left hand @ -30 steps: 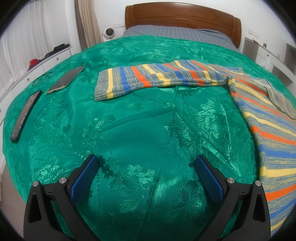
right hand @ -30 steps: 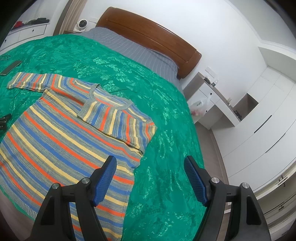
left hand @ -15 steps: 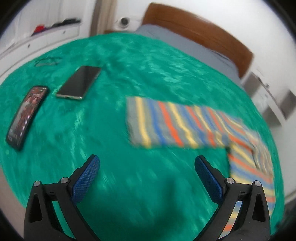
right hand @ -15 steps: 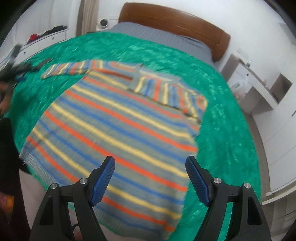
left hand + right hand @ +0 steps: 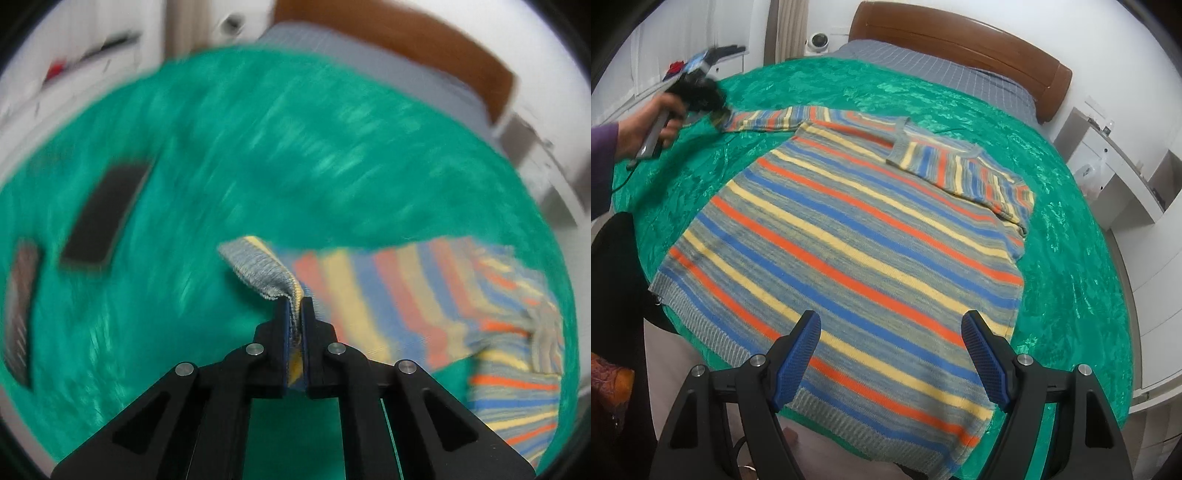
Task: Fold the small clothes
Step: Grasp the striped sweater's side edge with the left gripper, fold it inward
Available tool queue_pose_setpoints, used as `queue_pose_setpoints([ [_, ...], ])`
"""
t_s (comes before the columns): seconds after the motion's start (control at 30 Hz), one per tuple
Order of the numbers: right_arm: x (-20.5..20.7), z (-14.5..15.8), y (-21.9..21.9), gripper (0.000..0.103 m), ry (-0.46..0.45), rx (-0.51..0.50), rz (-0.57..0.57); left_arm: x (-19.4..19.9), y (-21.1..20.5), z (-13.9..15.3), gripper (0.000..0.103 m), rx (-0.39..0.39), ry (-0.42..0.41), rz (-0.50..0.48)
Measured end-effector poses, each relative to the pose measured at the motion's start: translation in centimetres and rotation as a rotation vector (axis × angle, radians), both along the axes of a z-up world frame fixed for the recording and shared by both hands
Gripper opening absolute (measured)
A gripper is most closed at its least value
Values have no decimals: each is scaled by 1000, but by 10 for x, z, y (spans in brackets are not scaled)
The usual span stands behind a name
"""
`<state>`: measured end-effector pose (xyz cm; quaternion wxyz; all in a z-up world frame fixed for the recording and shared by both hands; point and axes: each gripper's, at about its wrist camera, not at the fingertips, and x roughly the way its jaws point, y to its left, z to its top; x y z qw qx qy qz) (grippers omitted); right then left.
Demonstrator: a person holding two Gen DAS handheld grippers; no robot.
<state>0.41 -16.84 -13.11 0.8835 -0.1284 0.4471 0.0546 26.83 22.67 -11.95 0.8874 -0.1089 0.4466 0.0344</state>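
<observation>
A striped knit sweater [image 5: 857,243] in grey, blue, orange and yellow lies flat on the green bedspread [image 5: 1067,236]. Its right sleeve is folded across the chest [image 5: 956,166]. Its left sleeve [image 5: 388,291] stretches out to the left. My left gripper [image 5: 294,306] is shut on the grey cuff [image 5: 258,273] of that sleeve and lifts it off the bed; it also shows in the right wrist view [image 5: 701,92], held by a hand. My right gripper [image 5: 890,354] is open and empty above the sweater's hem.
Two dark phones [image 5: 103,218] [image 5: 20,306] lie on the bedspread left of the cuff. A wooden headboard [image 5: 960,40] is at the back. A white shelf unit [image 5: 1115,173] stands right of the bed. The person's body is at the left edge.
My left gripper moved forward to the sleeve end and shut on its cuff, lifting it. My right gripper swung left over the sweater's hem and stays open.
</observation>
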Motion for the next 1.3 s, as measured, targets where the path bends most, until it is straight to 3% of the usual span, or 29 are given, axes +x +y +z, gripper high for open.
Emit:
queue_pose_setpoints([
  [0.13, -6, -2, -13, 78, -24, 43, -27, 0, -92, 82, 3, 57, -158, -211],
  [0.17, -6, -3, -16, 78, -24, 50, -32, -1, -131, 103, 3, 66, -198, -294],
  [0.27, -7, -11, -30, 78, -10, 72, -71, -7, -215, 124, 3, 69, -237, -458],
  [0.4, -16, -18, -52, 78, -5, 107, -139, -2, -308, 96, 7, 65, -186, -591],
  [0.47, -20, -23, -62, 78, 3, 117, -165, 5, -338, 65, 26, 40, -81, -635],
  [0.5, -22, -26, -69, 78, 12, 125, -179, 6, -349, 48, 46, 21, -15, -640],
  [0.53, -23, -27, -74, 78, 17, 132, -190, 6, -352, 36, 54, -6, 16, -638],
  [0.67, -31, -32, -108, 78, 21, 178, -272, -9, -314, 18, 64, -127, 39, -642],
  [0.73, -29, -33, -123, 78, 31, 198, -290, -5, -286, 25, 71, -114, 25, -612],
  [0.83, -4, -27, -147, 78, 34, 214, -278, 18, -230, 31, 77, -18, 5, -479],
  [0.9, 32, -15, -167, 78, 26, 280, -259, 49, -194, 25, 77, -9, 40, -373],
  [0.97, 77, 1, -190, 78, -5, 389, -239, 78, -173, 11, 77, -61, 118, -332],
  [1.07, 159, 11, -221, 78, -30, 516, -207, 110, -170, -21, 77, -102, 224, -330],
  [1.17, 247, -5, -247, 78, 17, 550, -209, 129, -184, -49, 76, -151, 302, -383],
  [1.2, 271, -14, -252, 78, 50, 548, -212, 134, -190, -55, 74, -136, 314, -406],
  [1.27, 319, -36, -258, 78, 114, 531, -223, 140, -201, -58, 61, -89, 296, -445],
  [1.3, 339, -50, -260, 78, 145, 525, -230, 142, -205, -56, 35, -88, 288, -460],
])
